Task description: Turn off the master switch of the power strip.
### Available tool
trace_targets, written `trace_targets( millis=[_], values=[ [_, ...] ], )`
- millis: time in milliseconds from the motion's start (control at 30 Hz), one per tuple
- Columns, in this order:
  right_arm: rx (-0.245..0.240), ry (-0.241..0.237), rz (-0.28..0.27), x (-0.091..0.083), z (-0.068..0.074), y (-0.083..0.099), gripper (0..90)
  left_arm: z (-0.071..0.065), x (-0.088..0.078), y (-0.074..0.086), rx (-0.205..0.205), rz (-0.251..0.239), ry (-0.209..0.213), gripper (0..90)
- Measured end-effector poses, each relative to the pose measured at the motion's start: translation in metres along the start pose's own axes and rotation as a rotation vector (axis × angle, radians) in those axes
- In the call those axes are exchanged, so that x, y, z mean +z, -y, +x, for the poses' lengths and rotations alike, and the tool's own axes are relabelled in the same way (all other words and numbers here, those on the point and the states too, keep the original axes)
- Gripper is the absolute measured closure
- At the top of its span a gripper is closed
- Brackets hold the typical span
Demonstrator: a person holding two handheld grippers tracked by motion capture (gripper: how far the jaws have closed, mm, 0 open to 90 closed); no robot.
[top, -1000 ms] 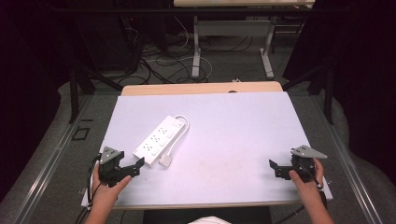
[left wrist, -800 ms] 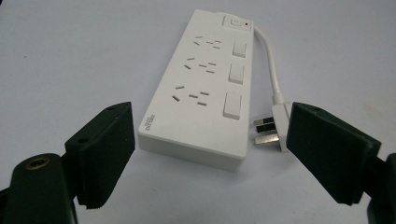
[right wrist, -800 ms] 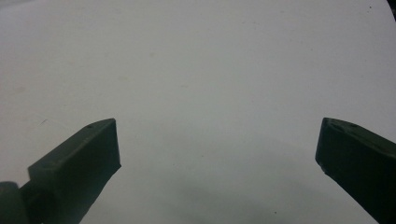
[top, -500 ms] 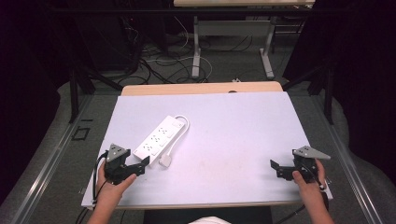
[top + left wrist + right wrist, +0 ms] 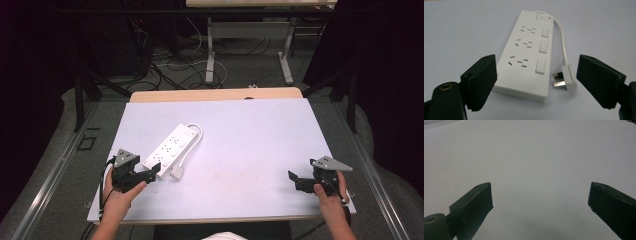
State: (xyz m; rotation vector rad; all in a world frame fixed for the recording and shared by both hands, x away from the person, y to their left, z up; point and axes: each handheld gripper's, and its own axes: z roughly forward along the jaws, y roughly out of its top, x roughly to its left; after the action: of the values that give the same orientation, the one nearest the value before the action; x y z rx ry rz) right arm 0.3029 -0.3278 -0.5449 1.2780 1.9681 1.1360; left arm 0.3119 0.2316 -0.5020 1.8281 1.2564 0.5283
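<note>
- On the surface [image 5: 250, 130], left of centre, lies a white power strip [image 5: 171, 148], set diagonally, with its short cord looped round from the switch end and its plug [image 5: 177, 172] on the surface just beside the near corner.
- Change over the last second: left hand-held gripper [image 5: 152, 175] has moved forward and inward, from near the front-left edge up to the near end of the power strip. Strip, cord and plug have not shifted.
- Left hand-held gripper view: jaws wide apart, nothing between the pads; the strip's near end [image 5: 524, 85] and the plug [image 5: 566, 77] both sit in the gap ahead. No contact visible yet.
- Right hand-held gripper [image 5: 295, 179]: near the front-right corner, well apart from the strip, position essentially unchanged; jaws spread wide, empty, with bare surface [image 5: 536, 165] ahead.
- Judgement: this is the approach phase, with a grasp at the strip's near end or the plug likely next. Which of the two is the target cannot be told.
- Risk: with the plug so close to the strip, closing the jaws could nudge one while taking the other.
</note>
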Motion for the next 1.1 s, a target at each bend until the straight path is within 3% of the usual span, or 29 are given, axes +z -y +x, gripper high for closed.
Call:
trace_targets(
  millis=[100, 633, 900, 1100],
  values=[
    [0.008, -0.017, 0.012, 0.0, -0.002, -0.001, 15.1, -0.001, 0.001, -0.004, 0.0, -0.003, 0.004, 17.1],
    [0.042, -0.025, 0.021, -0.001, -0.006, 0.0, 14.6, -0.004, 0.006, -0.03, 0.047, 0.007, -0.012, 19.8],
    [0.029, -0.014, 0.021, -0.001, -0.007, 0.001, 14.5, -0.006, 0.009, -0.044, 0.079, 0.0, -0.017, 21.0],
    [0.032, -0.008, 0.015, -0.001, -0.006, 0.001, 14.5, -0.008, 0.011, -0.053, 0.074, 0.008, -0.011, 21.4]
  ],
)
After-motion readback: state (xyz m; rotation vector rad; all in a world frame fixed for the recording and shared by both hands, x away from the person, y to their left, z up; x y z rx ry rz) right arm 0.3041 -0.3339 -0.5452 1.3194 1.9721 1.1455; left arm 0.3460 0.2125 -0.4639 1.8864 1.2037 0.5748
